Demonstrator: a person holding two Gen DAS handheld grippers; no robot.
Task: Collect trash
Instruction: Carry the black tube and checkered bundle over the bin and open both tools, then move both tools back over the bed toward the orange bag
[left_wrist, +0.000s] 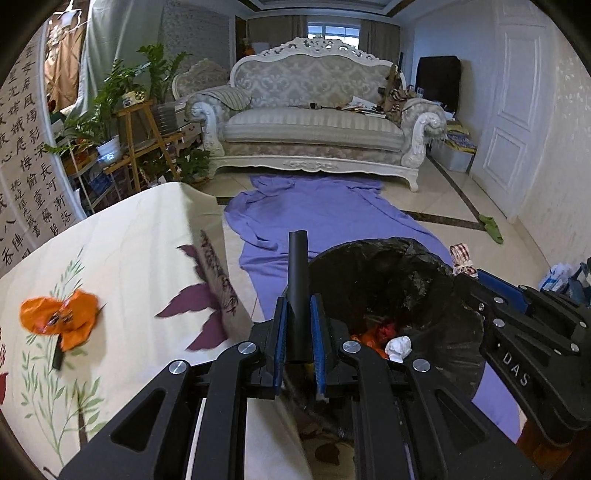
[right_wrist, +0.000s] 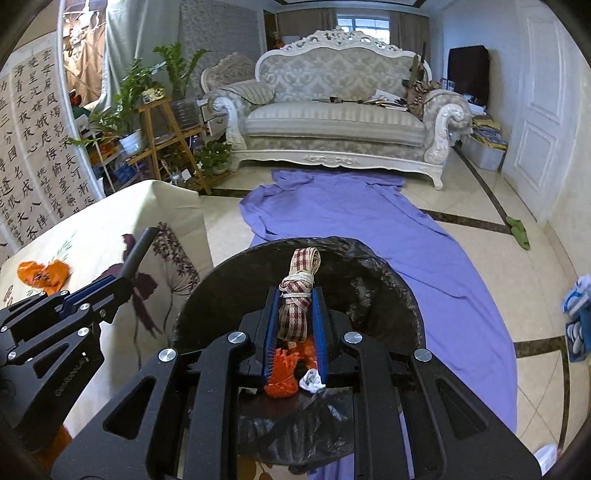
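My left gripper (left_wrist: 298, 317) is shut on a black tube (left_wrist: 297, 280) that sticks up between its blue pads, at the left rim of the trash bin (left_wrist: 417, 273). My right gripper (right_wrist: 295, 310) is shut on a rolled red-and-cream checked cloth tied with string (right_wrist: 297, 295), held over the mouth of the bin (right_wrist: 373, 291). The bin has a black bag liner. Orange scraps (right_wrist: 282, 380) and a crumpled white paper (left_wrist: 398, 347) lie at its bottom. An orange wrapper (left_wrist: 61, 317) lies on the flowered tablecloth (left_wrist: 129, 258) at the left.
A purple sheet (left_wrist: 325, 210) is spread on the tiled floor from the bin to a white sofa (left_wrist: 314, 122). Potted plants on wooden stands (left_wrist: 125, 122) stand at the left, a white door (left_wrist: 513, 110) at the right. A green rag (left_wrist: 491, 227) lies on the floor.
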